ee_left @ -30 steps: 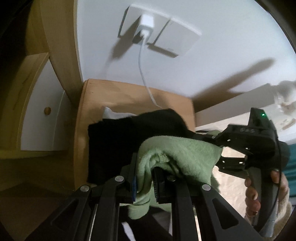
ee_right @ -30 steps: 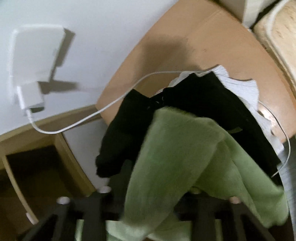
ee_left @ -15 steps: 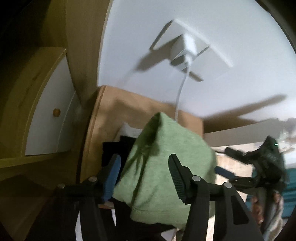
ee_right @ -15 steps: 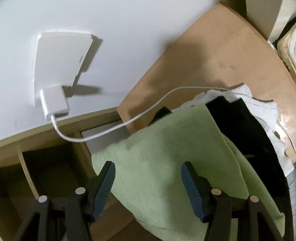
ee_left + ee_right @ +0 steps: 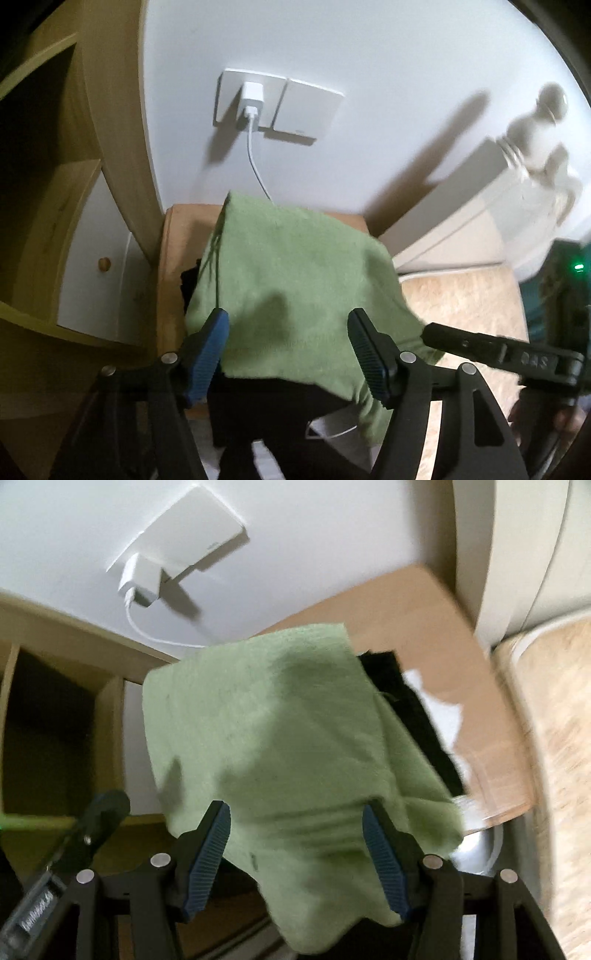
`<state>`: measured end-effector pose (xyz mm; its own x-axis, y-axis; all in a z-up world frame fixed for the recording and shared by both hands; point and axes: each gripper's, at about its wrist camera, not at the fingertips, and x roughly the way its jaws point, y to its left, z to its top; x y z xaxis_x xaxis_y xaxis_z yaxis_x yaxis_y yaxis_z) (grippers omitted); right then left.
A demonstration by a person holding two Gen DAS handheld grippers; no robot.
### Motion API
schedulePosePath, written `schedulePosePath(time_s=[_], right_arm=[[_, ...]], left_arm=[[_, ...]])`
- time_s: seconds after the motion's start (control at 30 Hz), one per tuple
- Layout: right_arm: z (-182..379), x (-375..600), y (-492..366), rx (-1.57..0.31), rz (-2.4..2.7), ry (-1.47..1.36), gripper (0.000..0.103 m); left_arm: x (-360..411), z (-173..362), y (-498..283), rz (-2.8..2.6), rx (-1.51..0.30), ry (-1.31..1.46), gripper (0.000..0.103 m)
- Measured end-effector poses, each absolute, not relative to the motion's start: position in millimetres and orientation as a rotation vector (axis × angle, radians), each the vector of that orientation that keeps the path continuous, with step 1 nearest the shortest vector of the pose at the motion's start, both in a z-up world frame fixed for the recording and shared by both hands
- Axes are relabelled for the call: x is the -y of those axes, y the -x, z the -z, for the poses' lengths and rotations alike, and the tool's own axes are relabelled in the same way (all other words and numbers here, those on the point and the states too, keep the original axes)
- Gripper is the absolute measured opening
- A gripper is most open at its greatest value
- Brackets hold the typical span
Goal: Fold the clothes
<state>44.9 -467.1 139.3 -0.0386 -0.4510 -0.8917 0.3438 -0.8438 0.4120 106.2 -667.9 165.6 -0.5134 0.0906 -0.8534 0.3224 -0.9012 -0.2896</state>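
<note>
Green garment (image 5: 295, 280) laid atop a stack on a wooden nightstand (image 5: 173, 236), draped over black clothing (image 5: 266, 406).

Left gripper (image 5: 288, 347) above the near edge, jaws still spreading, blue pads clear of the cloth, nothing gripped. Right gripper (image 5: 295, 834) likewise parted wide over the green fabric, holding nothing. White charger (image 5: 252, 100) plugged into the wall behind. Possibly a white garment (image 5: 439, 709) lowest in the stack, blurred.

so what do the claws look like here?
Both alike: black angular frames with silver bolts and blue ribbed pads on each finger. The left claw camera shows the right claw body: black, white lettering, a green light.
</note>
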Motion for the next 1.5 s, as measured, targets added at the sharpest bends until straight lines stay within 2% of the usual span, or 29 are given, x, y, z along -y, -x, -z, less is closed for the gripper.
schedulePosePath(time_s=[0.23,0.4,0.5,0.57,0.63,0.7,0.77,0.97,1.2,1.4,1.5], right_arm=[[-149,470,-90,-0.103,2.047,-1.471,0.062],[-141,460,-109,-0.136,2.058,-1.404,0.062],[-139,450,-121,-0.162,2.074,-1.396,0.062],[-144,443,-133,-0.173,2.087,-1.354,0.062],[-147,437,-143,-0.182,2.11,-1.316,0.062],[-149,433,-150,-0.172,2.131,-1.306,0.062],[-151,427,-160,-0.155,2.154,-1.288,0.062],[-156,415,-186,-0.147,2.174,-1.214,0.064],[-146,402,-194,-0.125,2.128,-1.135,0.065],[-141,385,-203,-0.167,2.09,-1.024,0.072],[-137,376,-204,-0.155,2.1,-0.999,0.079]], left_arm=[[652,-171,-120,2.612,-0.539,-1.452,0.076],[639,-171,-132,2.632,-0.484,-1.432,0.079],[630,-171,-141,2.681,-0.471,-1.404,0.089],[624,-171,-147,2.704,-0.458,-1.381,0.091],[620,-171,-154,2.71,-0.451,-1.352,0.1],[615,-170,-160,2.713,-0.438,-1.339,0.103],[609,-174,-166,2.728,-0.404,-1.321,0.103],[604,-180,-195,2.708,-0.521,-1.193,0.103],[581,-182,-218,2.676,-0.412,-1.059,0.103],[556,-172,-228,2.675,-0.438,-0.994,0.103],[547,-164,-229,2.702,-0.41,-0.971,0.103]])
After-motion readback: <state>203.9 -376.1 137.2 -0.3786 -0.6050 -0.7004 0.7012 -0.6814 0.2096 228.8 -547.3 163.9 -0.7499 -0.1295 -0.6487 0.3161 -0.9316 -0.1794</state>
